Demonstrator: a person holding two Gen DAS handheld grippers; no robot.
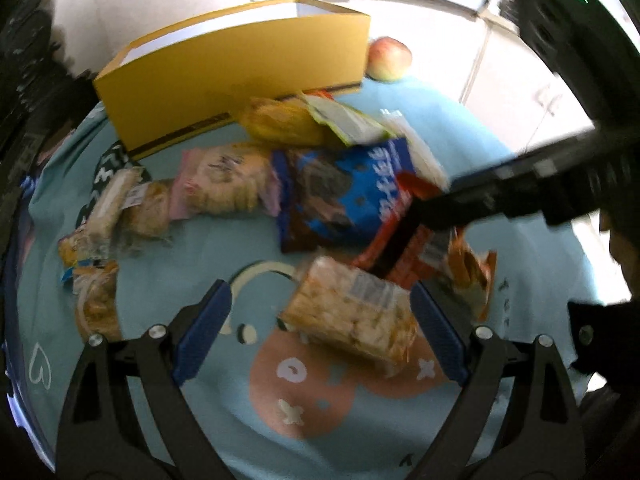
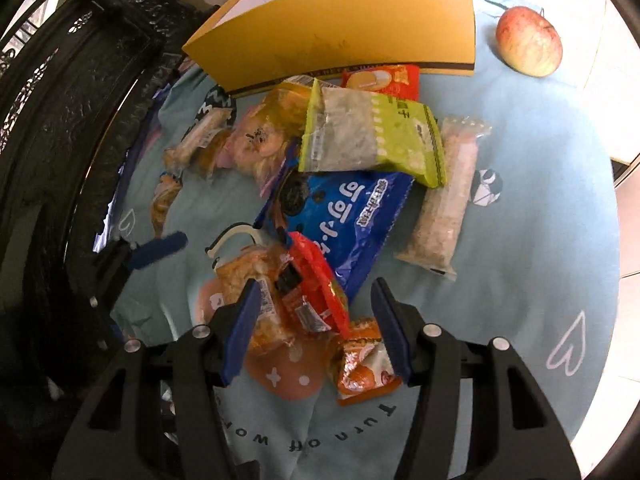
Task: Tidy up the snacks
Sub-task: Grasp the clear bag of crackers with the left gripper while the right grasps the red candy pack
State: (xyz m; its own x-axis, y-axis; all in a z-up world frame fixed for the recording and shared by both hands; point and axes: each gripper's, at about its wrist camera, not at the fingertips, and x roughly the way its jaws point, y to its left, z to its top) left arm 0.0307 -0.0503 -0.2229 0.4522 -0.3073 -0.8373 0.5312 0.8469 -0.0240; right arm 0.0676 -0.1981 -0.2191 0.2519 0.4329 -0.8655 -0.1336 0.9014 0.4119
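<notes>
Snack packets lie heaped on a pale-blue printed cloth [image 2: 520, 208] just in front of the open yellow cardboard box [image 2: 340, 36], with the shiny blue cookie bag [image 2: 352, 216] mid-heap and a red-yellow apple [image 2: 529, 41] beside the box's right end. Left gripper [image 1: 320, 320] has its blue-padded fingers spread wide, a clear packet of pale puffed squares [image 1: 352, 312] between them, contact unclear. Right gripper [image 2: 316, 328] fingers spread partway over a red-orange foil packet [image 2: 316, 288], nearest edge of heap from box, not pinching.

Snack packets [image 2: 352, 216] heaped flat on teal cloth, before upright yellow box [image 2: 344, 28]; blue bag central.
</notes>
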